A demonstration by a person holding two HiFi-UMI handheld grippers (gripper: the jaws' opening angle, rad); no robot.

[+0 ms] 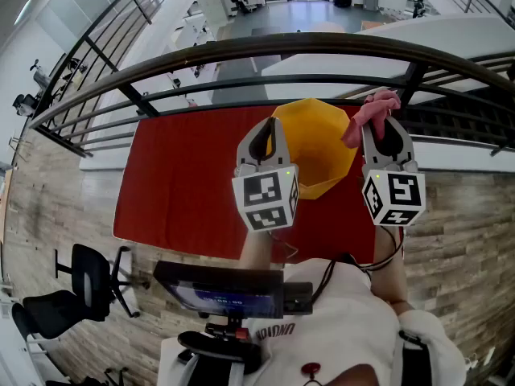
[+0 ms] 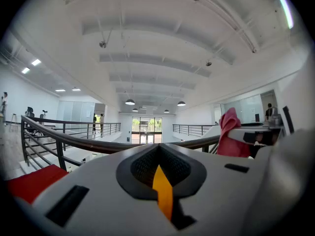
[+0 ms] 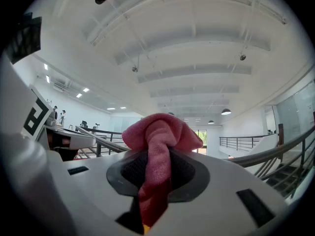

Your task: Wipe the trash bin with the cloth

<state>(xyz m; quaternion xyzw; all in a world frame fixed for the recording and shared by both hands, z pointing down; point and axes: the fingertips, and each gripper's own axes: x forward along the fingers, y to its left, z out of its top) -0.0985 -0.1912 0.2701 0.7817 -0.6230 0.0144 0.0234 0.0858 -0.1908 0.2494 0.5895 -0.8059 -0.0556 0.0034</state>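
A yellow trash bin [image 1: 315,143] stands on a red surface [image 1: 185,175] close to the railing. My left gripper [image 1: 269,137] is raised over the bin's left rim, jaws shut with nothing between them. In the left gripper view the left gripper [image 2: 158,150] points up at the ceiling, and only a yellow sliver shows through its slit. My right gripper [image 1: 387,135] is held at the bin's right side, shut on a pink cloth [image 1: 370,115]. The cloth [image 3: 160,134] bunches above the right gripper [image 3: 158,154] and hangs down through its jaws. The same cloth [image 2: 230,135] shows at the right of the left gripper view.
A dark curved railing [image 1: 241,51] runs just beyond the bin, with a drop to a lower floor behind it. A black office chair [image 1: 80,284] stands on the wooden floor at lower left. A screen device [image 1: 225,292] hangs at the person's chest.
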